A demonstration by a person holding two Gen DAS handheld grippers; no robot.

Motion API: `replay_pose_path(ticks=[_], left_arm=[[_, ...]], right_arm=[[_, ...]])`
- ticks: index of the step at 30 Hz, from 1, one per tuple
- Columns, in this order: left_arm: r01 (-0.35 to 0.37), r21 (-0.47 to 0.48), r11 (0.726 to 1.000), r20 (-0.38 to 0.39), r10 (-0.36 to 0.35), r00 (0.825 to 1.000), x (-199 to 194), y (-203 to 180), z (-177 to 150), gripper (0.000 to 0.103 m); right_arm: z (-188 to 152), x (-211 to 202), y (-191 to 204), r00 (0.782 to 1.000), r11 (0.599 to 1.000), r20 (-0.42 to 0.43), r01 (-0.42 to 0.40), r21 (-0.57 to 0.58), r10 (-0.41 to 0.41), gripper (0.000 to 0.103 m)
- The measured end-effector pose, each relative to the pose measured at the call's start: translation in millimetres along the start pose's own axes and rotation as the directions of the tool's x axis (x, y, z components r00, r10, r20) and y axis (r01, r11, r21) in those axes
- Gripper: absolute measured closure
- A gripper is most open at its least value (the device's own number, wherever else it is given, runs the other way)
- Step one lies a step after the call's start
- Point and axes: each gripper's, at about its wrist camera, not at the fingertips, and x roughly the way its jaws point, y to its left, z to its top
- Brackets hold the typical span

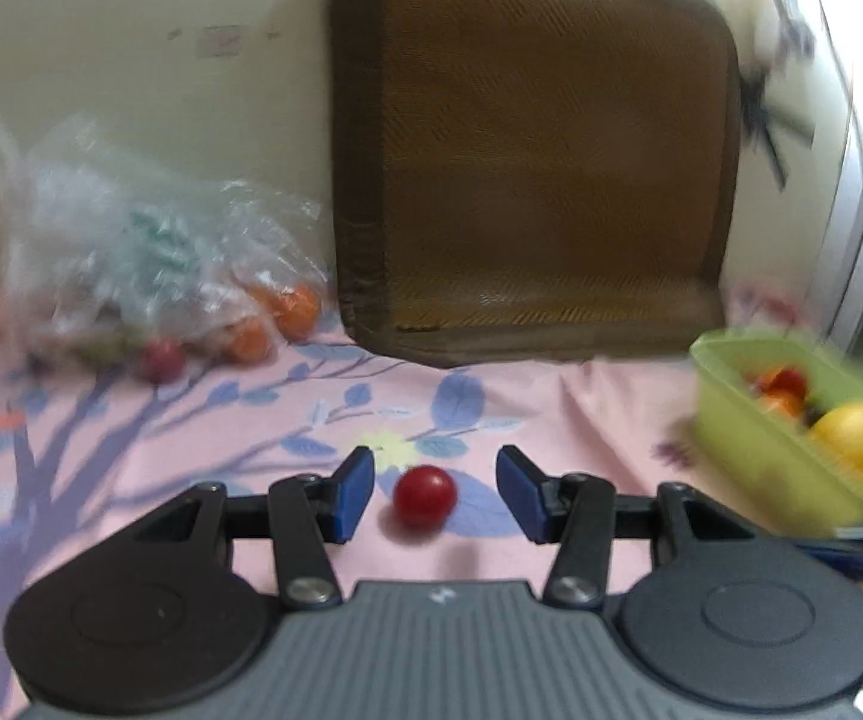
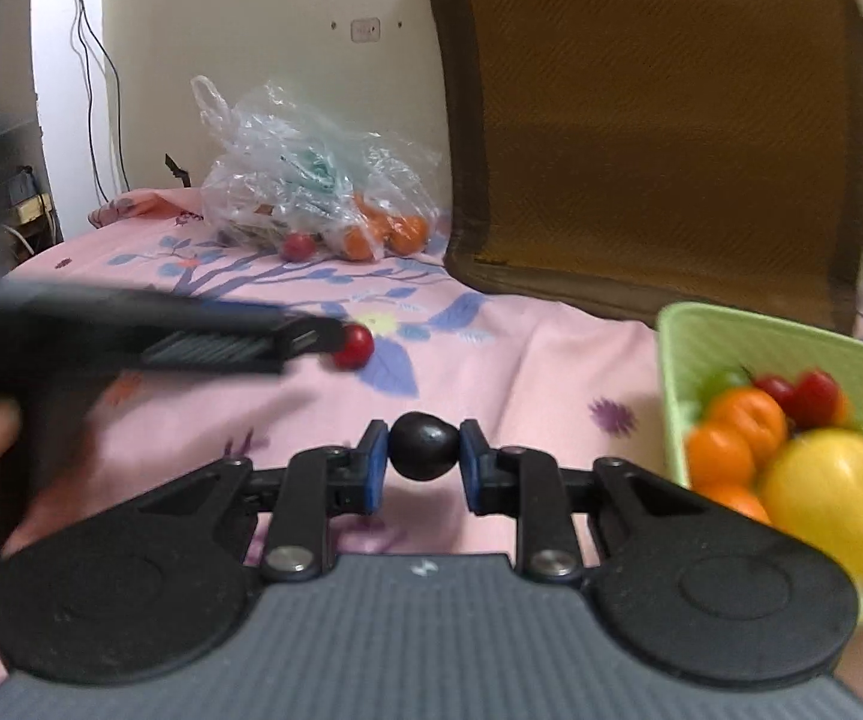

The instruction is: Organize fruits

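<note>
The green basket [image 2: 725, 336] sits on the right, loaded with oranges [image 2: 743, 414], a yellow fruit [image 2: 827, 480] and a couple of red cherry tomatoes [image 2: 815, 396]. Further back, a clear plastic bag [image 2: 311, 174] has more oranges inside, with a red fruit [image 2: 298, 246] just at its edge. Right gripper [image 2: 423, 450] is clamped on a dark plum [image 2: 423, 446]. Left gripper [image 1: 434, 495] has its jaws apart around a red tomato [image 1: 425, 495], not touching it, on the pink floral sheet [image 1: 191, 420]. A brown cushion [image 1: 551, 150] leans on the cream wall [image 1: 131, 30].
</note>
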Motion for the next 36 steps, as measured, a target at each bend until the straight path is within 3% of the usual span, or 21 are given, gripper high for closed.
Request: replay_pose_path(ticks=[1,2,7,10,13,16,19,27,31,36], left_arm=[[0.000,0.001,1.000,-0.059,0.000,0.998,9.4,-1.8,1.3,0.073],[-0.011,-0.001,1.000,-0.066,0.011,0.998,10.9,-2.8,1.5,0.077],[0.004,-0.025,1.000,-0.028,-0.005,1.000,-12.9,-8.0,-10.0,0.077],[0.113,-0.045,0.993,-0.006,-0.114,0.993,-41.2,-25.7,-21.1,0.077],[0.254,-0.003,0.967,0.012,-0.254,0.967,-74.5,-65.6,-38.6,0.077],[0.390,0.058,0.919,-0.008,-0.390,0.921,-102.0,-110.5,-56.7,0.077],[0.445,0.117,0.888,-0.042,-0.443,0.895,-114.5,-143.4,-71.1,0.077],[0.450,0.205,0.869,-0.097,-0.439,0.893,-137.3,-178.2,-108.7,0.075],[0.411,0.267,0.872,-0.071,-0.408,0.910,-147.1,-185.4,-114.4,0.058],[0.384,0.298,0.874,-0.050,-0.387,0.921,-156.6,-189.3,-114.6,0.051]], right_arm=[[-3.9,-5.8,0.1,1.000,1.000,0.010,0.011,-0.002,-0.011,0.075],[-7.1,-10.7,-0.3,1.000,1.000,0.019,0.021,-0.001,-0.021,0.075],[-20.4,-36.6,-7.8,0.997,0.998,0.069,0.039,0.053,-0.042,0.075],[-30.1,-55.0,-12.2,0.993,0.995,0.095,0.057,0.076,-0.064,0.075],[-45.3,-78.6,-20.1,0.990,0.992,0.101,0.094,0.081,-0.102,0.075],[-64.3,-97.7,-28.5,0.984,0.985,0.076,0.155,0.078,-0.161,0.075],[-83.5,-114.8,-39.5,0.978,0.974,0.039,0.199,0.108,-0.204,0.075],[-128.8,-162.9,-41.9,0.975,0.959,0.025,0.213,0.186,-0.222,0.074],[-142.3,-176.5,-38.0,0.974,0.958,0.053,0.206,0.199,-0.220,0.073],[-143.9,-178.3,-38.6,0.976,0.965,0.069,0.191,0.180,-0.206,0.069]])
